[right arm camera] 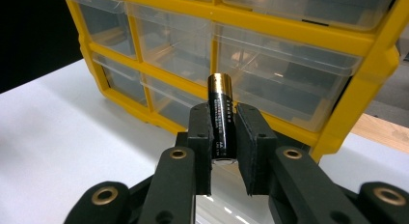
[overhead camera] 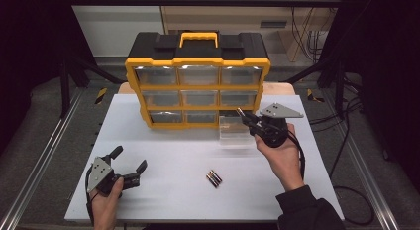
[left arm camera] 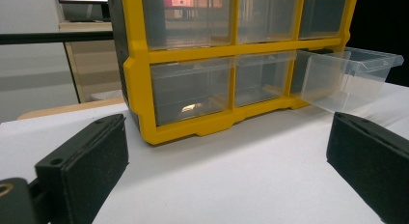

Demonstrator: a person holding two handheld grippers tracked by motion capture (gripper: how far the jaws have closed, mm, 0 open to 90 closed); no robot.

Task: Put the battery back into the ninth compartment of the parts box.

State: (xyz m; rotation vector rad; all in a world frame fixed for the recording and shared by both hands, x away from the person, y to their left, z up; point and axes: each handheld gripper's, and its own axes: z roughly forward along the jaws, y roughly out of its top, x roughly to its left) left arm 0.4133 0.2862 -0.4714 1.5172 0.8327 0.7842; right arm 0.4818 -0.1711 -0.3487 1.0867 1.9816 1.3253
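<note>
Near the desk's (overhead camera: 163, 155) front left corner the left gripper (overhead camera: 130, 165) rests with jaws wide and empty. Two batteries (overhead camera: 214, 178) lie mid-front, well apart from it. The right gripper (overhead camera: 246, 122) pinches a battery (right arm camera: 221, 115), long axis along its jaws, just above the pulled-out drawer (overhead camera: 233, 132) at the organizer's (overhead camera: 198, 61) bottom right; nothing blocks the drop.

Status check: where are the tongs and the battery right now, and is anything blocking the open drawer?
Right tongs shut on battery, above open drawer. Left tongs open, empty. Two batteries on table. Nothing blocking drawer.
</note>
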